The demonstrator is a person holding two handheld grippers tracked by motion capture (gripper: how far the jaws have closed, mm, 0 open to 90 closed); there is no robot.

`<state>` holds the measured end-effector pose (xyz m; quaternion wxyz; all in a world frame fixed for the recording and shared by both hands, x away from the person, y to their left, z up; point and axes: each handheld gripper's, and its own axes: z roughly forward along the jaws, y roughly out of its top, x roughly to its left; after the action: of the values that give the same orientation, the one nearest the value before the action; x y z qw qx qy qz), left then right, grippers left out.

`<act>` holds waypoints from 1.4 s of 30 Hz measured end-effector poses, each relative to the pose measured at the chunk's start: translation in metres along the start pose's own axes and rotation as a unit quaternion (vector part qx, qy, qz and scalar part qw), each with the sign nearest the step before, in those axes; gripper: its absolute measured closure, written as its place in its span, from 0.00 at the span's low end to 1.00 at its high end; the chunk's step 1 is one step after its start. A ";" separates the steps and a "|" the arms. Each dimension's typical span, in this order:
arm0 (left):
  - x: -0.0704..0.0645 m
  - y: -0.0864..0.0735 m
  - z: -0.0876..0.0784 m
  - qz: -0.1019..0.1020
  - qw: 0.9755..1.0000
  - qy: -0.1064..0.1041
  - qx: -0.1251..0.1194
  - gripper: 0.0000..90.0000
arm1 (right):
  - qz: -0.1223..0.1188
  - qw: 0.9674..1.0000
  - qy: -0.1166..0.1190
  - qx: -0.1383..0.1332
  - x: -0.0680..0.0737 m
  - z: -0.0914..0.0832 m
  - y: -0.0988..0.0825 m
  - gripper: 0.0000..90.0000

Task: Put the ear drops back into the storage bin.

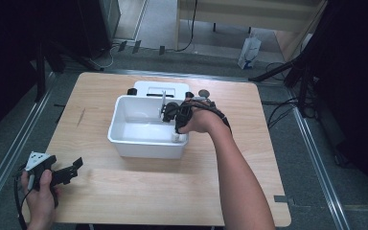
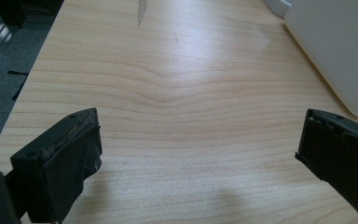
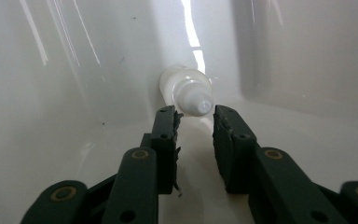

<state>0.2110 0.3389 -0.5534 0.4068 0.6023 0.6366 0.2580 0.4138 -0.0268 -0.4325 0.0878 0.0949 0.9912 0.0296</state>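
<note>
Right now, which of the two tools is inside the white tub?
The right tool: it reaches into the white tub, while the left tool hovers over bare table.

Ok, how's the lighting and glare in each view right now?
High view: surroundings dark, table evenly lit. Left gripper view: soft sheen on the wood, the near jaws blurred. Right gripper view: bright glare streaks on the tub wall above the small white bottle.

Light wood counter with rounded corners, sitting on a grey floor with metal rails running along both sides. Further back there's a pale wooden bench-type piece, a white paper bag on the floor and some black cables, with the side edges really dark
</note>
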 end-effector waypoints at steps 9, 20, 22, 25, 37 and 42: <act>0.000 0.000 0.000 0.001 1.000 0.001 -0.001 0.00 | 0.048 0.998 -0.019 -0.038 -0.002 -0.021 0.001 0.34; 0.000 0.000 0.000 0.001 1.000 0.000 0.001 0.00 | 0.092 0.992 -0.026 -0.080 0.000 -0.061 -0.009 0.00; 0.000 0.000 0.000 0.001 1.000 0.000 0.001 0.00 | 0.098 0.991 -0.029 -0.081 0.000 -0.063 -0.011 0.00; 0.000 0.000 0.000 0.001 1.000 0.000 0.001 0.00 | 0.121 0.989 -0.041 -0.079 0.001 -0.068 -0.017 0.00; 0.000 0.000 0.000 0.002 1.000 0.001 0.001 0.00 | 0.142 0.985 -0.053 -0.084 0.003 -0.077 -0.059 0.00; 0.000 0.000 0.000 0.002 1.000 0.001 0.001 0.00 | 0.158 0.982 -0.050 -0.088 0.003 -0.074 -0.077 0.00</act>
<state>0.2113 0.3384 -0.5533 0.4048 0.6041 0.6358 0.2587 0.3832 -0.1050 -0.3659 0.1393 0.2433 0.9517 0.1252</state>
